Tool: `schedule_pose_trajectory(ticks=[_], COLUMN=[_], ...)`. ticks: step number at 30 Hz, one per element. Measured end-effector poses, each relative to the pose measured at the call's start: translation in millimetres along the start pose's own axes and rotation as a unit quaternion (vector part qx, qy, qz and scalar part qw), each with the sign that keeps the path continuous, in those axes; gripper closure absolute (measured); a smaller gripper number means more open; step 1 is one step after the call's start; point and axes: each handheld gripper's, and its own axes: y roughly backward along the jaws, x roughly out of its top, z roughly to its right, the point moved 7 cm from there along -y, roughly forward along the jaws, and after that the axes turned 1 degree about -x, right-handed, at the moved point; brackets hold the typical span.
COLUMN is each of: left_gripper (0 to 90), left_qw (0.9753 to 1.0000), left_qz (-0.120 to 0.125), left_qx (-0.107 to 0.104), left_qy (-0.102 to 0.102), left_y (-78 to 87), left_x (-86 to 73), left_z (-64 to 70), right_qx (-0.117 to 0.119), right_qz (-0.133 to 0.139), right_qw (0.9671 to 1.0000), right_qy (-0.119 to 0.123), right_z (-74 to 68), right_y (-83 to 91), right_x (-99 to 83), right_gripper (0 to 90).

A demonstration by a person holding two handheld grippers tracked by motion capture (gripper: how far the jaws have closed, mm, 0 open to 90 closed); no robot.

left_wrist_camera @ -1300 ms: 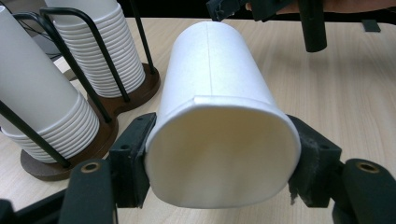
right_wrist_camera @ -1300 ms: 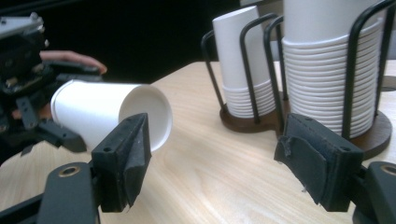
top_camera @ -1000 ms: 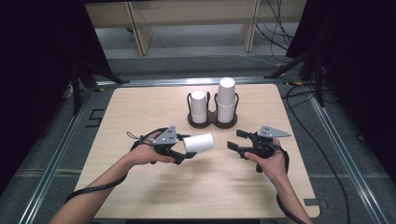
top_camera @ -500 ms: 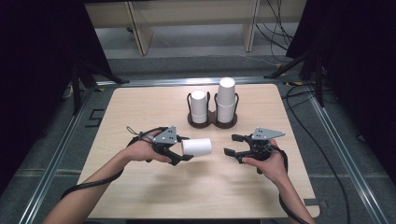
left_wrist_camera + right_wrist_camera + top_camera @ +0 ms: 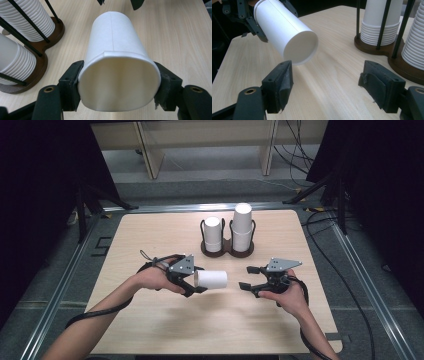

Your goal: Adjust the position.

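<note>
**Cup held sideways, base toward my open right gripper**

My left gripper (image 5: pixel 192 281) is clamped on a white paper cup (image 5: pixel 210 279), its two jaws pressing the cup near the rim from either side; in the left gripper view the rim end (image 5: pixel 119 83) bulges slightly out of round between the pads. The cup is off the table (image 5: pixel 150 235), lying on its side in the air, just in front of the middle of the board.

What the next move turns on, as I judge it, is the cup's long axis. In the high view it runs from 9 o'clock to 3 o'clock: rim at my left gripper, closed base pointing toward 3 o'clock, straight at my right gripper (image 5: pixel 246 278). That one is spread wide and holds nothing. Its own camera shows the cup's base (image 5: pixel 300 48) at about 11 o'clock, just above and beyond the left pad (image 5: pixel 284 82), near but not between the jaws.

So the right hand (image 5: pixel 284 292) is the nearer free one, and I expect it would have to rise and shift slightly toward 9 o'clock for the base to pass between its pads.

The wooden holder (image 5: pixel 228 250) with its two cup stacks stands at 12 o'clock, well apart from both grippers.
</note>
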Motion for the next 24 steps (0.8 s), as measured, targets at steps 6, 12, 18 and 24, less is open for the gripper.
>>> schedule_pose_trajectory(ticks=[6,12,18,24], left_gripper=[33.8,33.7,33.5,33.4], left_qw=[0.9991,0.9968,0.9954,0.9934], left_qz=[-0.038,-0.073,-0.091,-0.108], left_qx=[-0.007,-0.011,-0.015,-0.014], left_qy=[-0.014,-0.030,-0.027,-0.034], left_y=[1.0,1.0,0.7,1.4], left_x=[0.9,1.0,3.7,6.6], left_z=[2.2,3.5,4.9,4.9], right_qx=[-0.002,0.003,0.002,0.004], right_qz=[-0.012,-0.037,-0.050,-0.055], right_qw=[0.9999,0.9991,0.9981,0.9974], right_qy=[0.012,0.022,0.038,0.046], right_z=[-1.1,-4.1,-6.1,-7.1], right_y=[-2.6,-4.6,-8.6,-10.2], right_x=[-0.5,-0.6,1.7,3.4], right_gripper=[25.5,25.4,25.2,25.1])
